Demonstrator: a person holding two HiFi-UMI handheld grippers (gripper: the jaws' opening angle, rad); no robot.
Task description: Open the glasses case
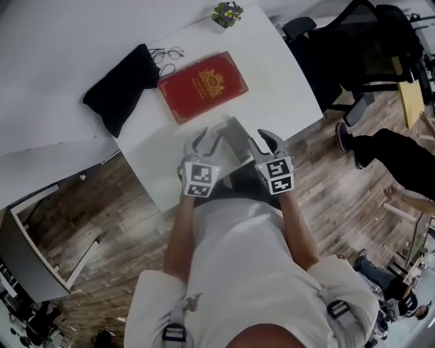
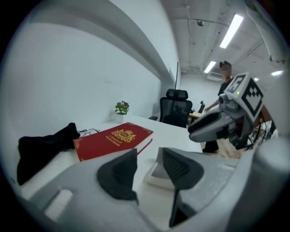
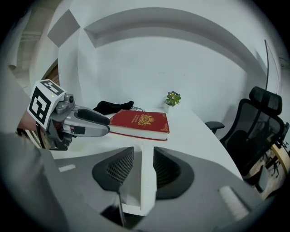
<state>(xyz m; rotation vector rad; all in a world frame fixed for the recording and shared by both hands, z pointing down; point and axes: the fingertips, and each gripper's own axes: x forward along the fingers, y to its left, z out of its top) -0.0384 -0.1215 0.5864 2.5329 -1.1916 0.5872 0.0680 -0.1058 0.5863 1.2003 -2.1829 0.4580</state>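
Observation:
The glasses case [image 1: 234, 138] is white and grey and sits near the table's front edge with its lid raised. My left gripper [image 1: 207, 136] hovers just left of it, open; in the left gripper view [image 2: 147, 156] the case [image 2: 156, 174] lies beyond the right finger and nothing is between the jaws. My right gripper [image 1: 265, 139] is at the case's right side. In the right gripper view [image 3: 142, 154] the upright lid [image 3: 146, 181] stands in the gap between the pads, which look parted and not pressing on it.
On the white table [image 1: 285, 75], behind the case, lie a red book [image 1: 202, 85], a black pouch [image 1: 122, 85], a pair of glasses [image 1: 168, 54] and a small plant [image 1: 226, 13]. Office chairs [image 1: 380, 47] and a seated person's legs [image 1: 394, 156] are at the right.

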